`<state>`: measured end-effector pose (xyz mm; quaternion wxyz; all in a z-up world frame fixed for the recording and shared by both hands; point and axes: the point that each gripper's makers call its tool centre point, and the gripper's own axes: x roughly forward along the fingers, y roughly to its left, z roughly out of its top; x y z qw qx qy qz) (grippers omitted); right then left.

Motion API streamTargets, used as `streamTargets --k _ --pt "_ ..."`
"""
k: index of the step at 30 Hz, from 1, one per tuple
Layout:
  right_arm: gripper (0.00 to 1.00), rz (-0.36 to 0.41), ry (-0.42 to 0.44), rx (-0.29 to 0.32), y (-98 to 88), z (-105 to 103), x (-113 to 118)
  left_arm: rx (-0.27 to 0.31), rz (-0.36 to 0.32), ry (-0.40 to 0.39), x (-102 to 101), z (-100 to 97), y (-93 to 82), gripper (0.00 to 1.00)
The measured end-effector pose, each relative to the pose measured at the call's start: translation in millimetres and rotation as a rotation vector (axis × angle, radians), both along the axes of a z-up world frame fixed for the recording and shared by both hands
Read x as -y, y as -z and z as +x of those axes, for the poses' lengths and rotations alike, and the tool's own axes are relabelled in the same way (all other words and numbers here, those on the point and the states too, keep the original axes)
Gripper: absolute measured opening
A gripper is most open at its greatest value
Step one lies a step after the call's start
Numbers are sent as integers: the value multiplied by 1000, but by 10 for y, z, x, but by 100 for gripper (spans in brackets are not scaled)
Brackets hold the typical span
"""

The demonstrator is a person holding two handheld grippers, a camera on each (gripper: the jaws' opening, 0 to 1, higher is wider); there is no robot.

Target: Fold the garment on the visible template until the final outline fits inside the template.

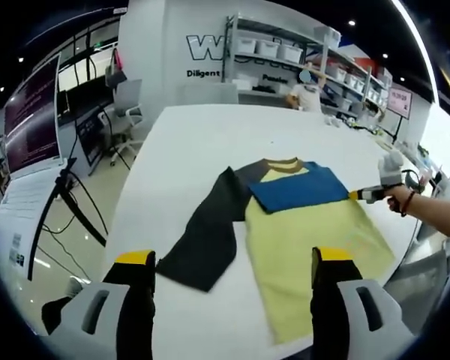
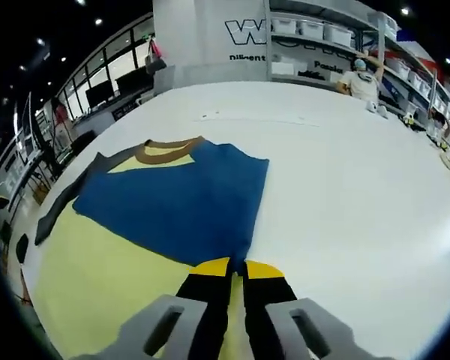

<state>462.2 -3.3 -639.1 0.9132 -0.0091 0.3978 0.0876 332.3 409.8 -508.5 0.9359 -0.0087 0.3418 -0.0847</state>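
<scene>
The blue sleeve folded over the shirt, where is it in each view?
Left gripper view: blue sleeve lies right of centre, across the shirt's chest below the collar.
Right gripper view: it spreads across the centre, reaching down to the jaws.
Shared landmark: the brown collar.

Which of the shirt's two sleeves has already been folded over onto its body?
The blue sleeve: it lies flat across the yellow chest, pinched at its edge by the right gripper. The dark sleeve is spread out on the white table.
</scene>
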Motion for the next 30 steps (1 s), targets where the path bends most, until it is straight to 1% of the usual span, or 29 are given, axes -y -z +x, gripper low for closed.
streamTargets --k 7,16,19,23,25,26,30 --pt "0 -41 6 -10 -4 17 223 -17 3 5 17 4 49 84" --pt "0 -77 1 -19 -9 29 420 -41 6 -3 13 19 115 85" --pt "0 -89 -4 -21 -9 36 484 -46 11 8 35 22 133 85" --pt "0 -91 5 -25 -11 58 565 -53 17 8 29 28 163 83" --pt "0 -70 24 -34 -5 65 605 -45 23 -1 2 46 183 82" --pt "0 -60 35 -38 -7 72 628 -51 18 -5 -3 47 205 82" --pt "0 -70 44 -42 1 103 704 -54 26 2 2 56 251 81"
